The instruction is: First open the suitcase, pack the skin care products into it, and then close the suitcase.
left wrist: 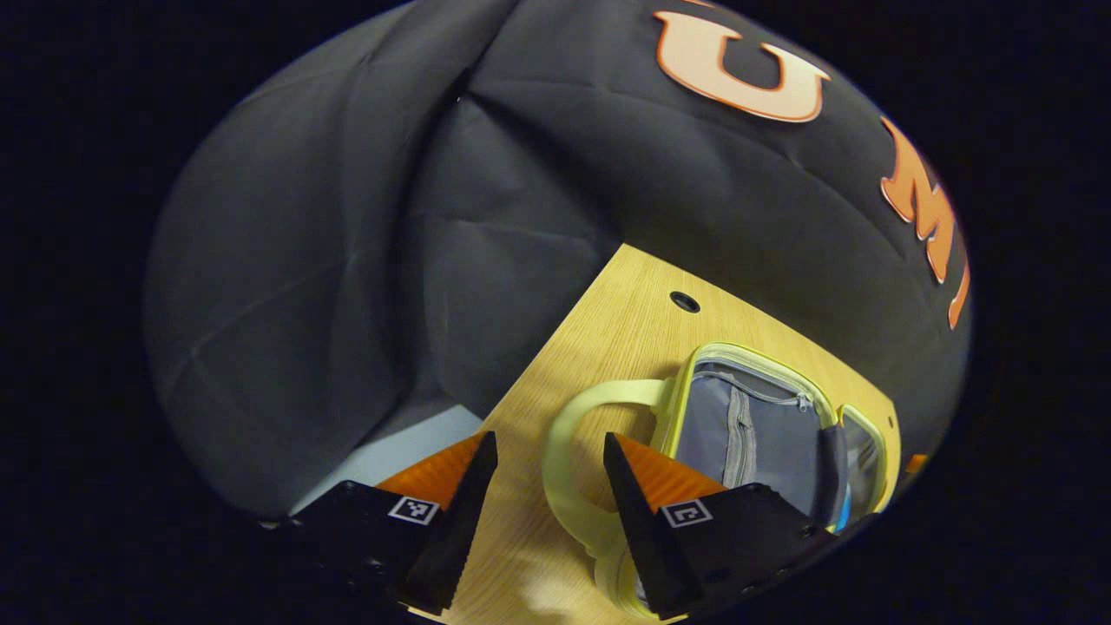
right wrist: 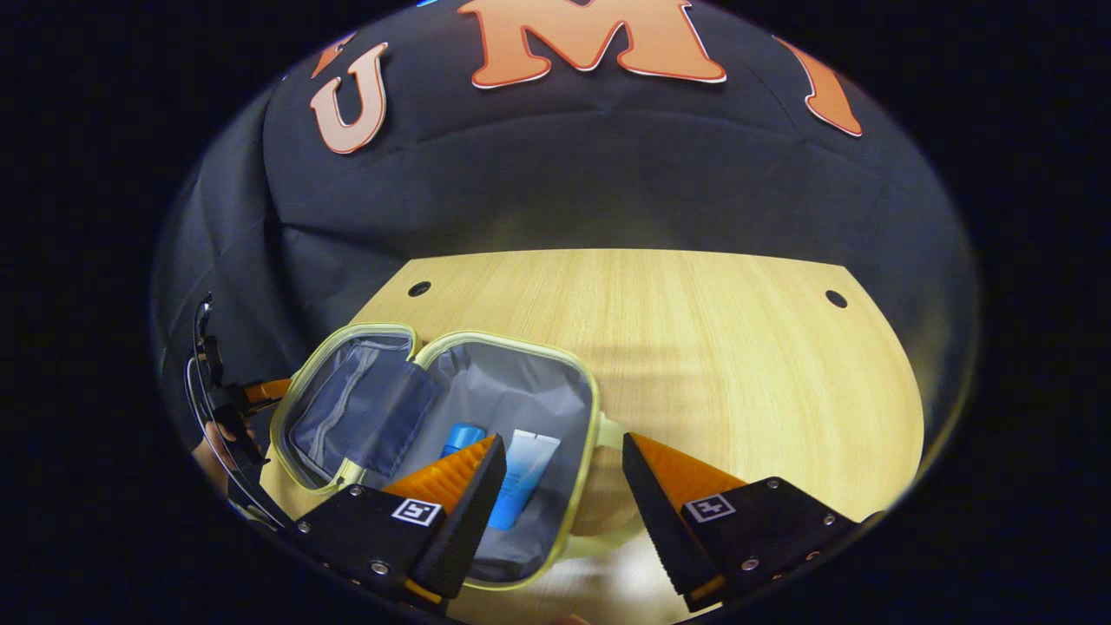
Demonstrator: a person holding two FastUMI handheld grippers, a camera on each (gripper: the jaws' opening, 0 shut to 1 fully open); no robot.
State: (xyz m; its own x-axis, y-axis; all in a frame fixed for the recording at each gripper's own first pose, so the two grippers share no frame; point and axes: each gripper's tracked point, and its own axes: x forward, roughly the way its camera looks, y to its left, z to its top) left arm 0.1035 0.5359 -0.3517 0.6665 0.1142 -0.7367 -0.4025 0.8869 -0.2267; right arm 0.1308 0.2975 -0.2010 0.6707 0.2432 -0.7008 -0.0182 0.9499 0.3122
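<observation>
Worktop point(right wrist: 694, 347): one, wooden, carrying the suitcase.
Suitcase point(right wrist: 521, 382): one, lying open in two halves at the left of the worktop, lid half farther left.
Skin care products: two tubes point(right wrist: 525, 473) inside the right half, side by side.
Right gripper point(right wrist: 562, 482): open, empty, just above the suitcase's near edge.
Left gripper point(left wrist: 548, 482): open, empty, beside the handle point(left wrist: 564, 434).
Next move: closing probably; the left gripper seems nearer the lid.
</observation>
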